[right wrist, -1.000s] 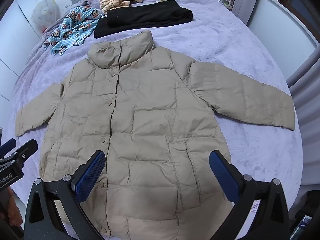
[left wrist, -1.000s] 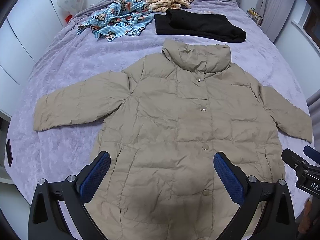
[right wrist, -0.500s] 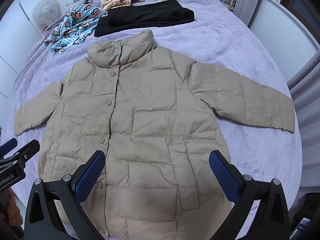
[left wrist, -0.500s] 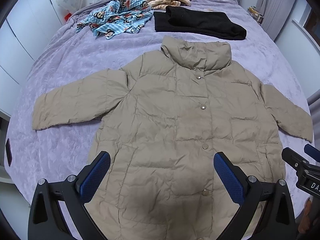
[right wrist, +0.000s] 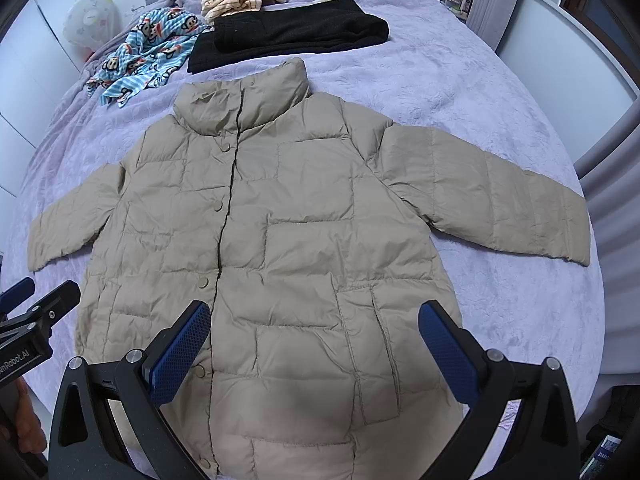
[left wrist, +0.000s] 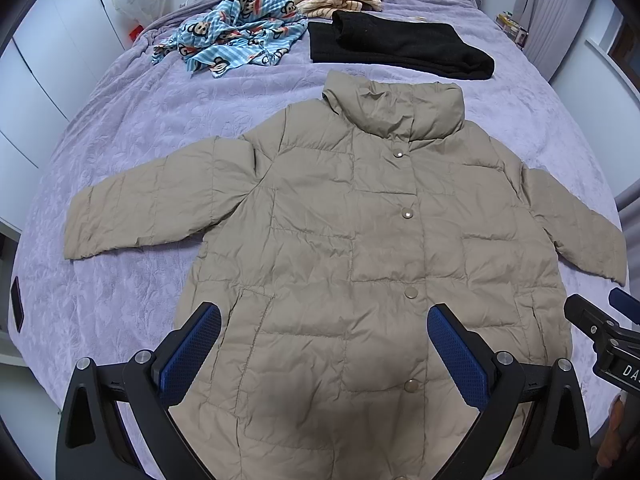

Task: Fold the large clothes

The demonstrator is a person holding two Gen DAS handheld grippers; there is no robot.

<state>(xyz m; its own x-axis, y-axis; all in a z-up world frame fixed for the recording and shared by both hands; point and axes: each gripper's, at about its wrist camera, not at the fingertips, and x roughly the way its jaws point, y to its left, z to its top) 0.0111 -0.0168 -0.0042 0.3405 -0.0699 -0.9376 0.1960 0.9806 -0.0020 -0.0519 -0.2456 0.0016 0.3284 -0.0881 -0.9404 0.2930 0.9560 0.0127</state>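
Jaws wide on left gripper [left wrist: 324,344] and right gripper [right wrist: 314,340], hovering above buttoned beige jacket [left wrist: 360,240]

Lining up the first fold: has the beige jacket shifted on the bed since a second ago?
No. The jacket lies with its collar the same gap below the black garment, sleeves spread as before; only the view wobbles slightly.

Both views have eased slightly toward the far end of the bed [left wrist: 120,128]: the beige jacket [left wrist: 360,240] sits a little lower and nearer in frame.
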